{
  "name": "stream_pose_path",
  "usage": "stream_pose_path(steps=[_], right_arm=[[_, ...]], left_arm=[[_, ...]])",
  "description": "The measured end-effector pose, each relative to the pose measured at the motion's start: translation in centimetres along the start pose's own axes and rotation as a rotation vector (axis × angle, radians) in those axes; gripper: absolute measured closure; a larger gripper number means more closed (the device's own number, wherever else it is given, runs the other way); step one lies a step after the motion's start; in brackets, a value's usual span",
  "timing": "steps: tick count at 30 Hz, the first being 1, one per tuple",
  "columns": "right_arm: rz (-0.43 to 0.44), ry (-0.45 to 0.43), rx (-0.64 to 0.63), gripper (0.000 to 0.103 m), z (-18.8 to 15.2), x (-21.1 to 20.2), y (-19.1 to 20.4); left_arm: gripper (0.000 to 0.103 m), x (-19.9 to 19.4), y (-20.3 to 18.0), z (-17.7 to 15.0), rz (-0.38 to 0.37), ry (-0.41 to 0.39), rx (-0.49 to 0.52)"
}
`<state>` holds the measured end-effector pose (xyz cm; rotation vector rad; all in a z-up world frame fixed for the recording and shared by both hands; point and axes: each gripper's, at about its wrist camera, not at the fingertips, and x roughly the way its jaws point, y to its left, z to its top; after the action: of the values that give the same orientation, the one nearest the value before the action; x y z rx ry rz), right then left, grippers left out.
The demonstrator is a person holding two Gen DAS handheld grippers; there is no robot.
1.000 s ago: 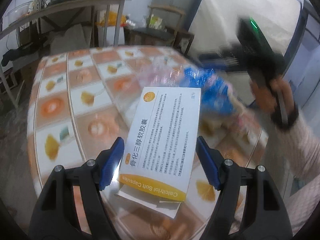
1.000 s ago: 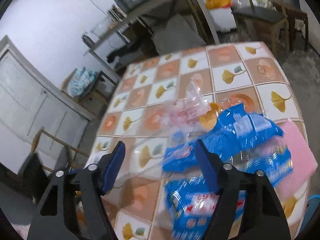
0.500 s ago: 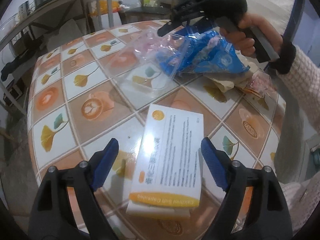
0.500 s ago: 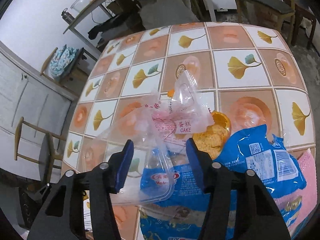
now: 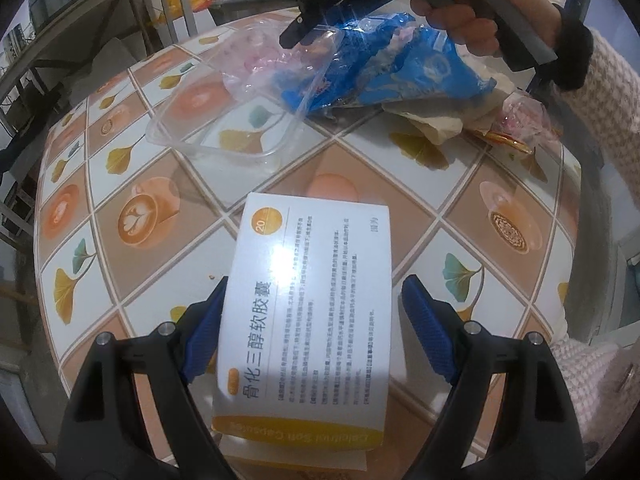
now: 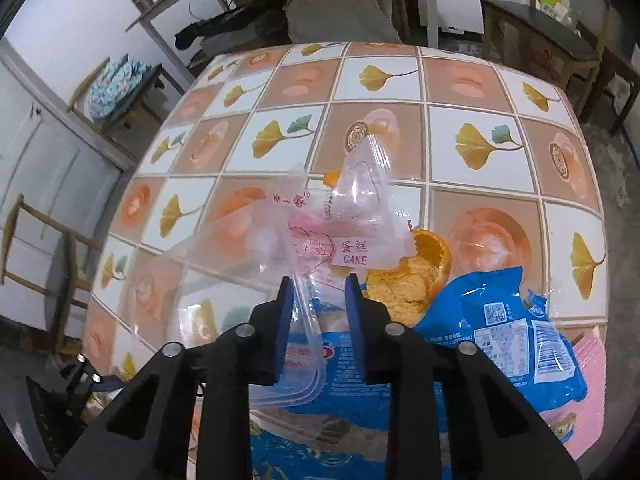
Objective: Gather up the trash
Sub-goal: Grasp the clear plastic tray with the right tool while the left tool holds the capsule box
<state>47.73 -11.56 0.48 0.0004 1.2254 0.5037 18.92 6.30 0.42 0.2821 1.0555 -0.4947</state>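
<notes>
On the tiled counter, the left gripper, jaws spread, straddles the light, stiff white-and-yellow cardboard medicine box, while the right gripper, jaws just closing, brackets a flimsy, slippery clear plastic tray.

box: on table, between my left gripper jaws, near edge
tray: behind box, centre of table
wrapper pile: right of tray, its bag overlapping tray's far corner
right gripper: over pile, clear film between jaws
peel: just right of it
</notes>
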Motion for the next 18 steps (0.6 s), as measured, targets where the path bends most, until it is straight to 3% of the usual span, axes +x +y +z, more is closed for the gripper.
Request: stream_pose_path(steps=[2,3,6,18], right_arm=[[-0.025,-0.004,-0.022,0.086,-0.1,0.0,0.3],[-0.036,-0.009,-0.035,0.092,-0.1,0.0,0.5],[-0.038,-0.028,-0.039,0.096,-0.2,-0.5,0.6],[-0.004,-0.145,-0.034,0.099,-0.7,-5.5,1.1]], left_arm=[[0.032,0.0,-0.1,-0.1,0.007,0.001,-0.001],[0.033,0.0,-0.1,-0.1,0.008,0.003,-0.003],[0.033,-0.1,0.0,-0.1,0.007,-0.002,-0.008],[0.034,-1.3,0.4,-0.7,-0.004,-0.062,-0.036]])
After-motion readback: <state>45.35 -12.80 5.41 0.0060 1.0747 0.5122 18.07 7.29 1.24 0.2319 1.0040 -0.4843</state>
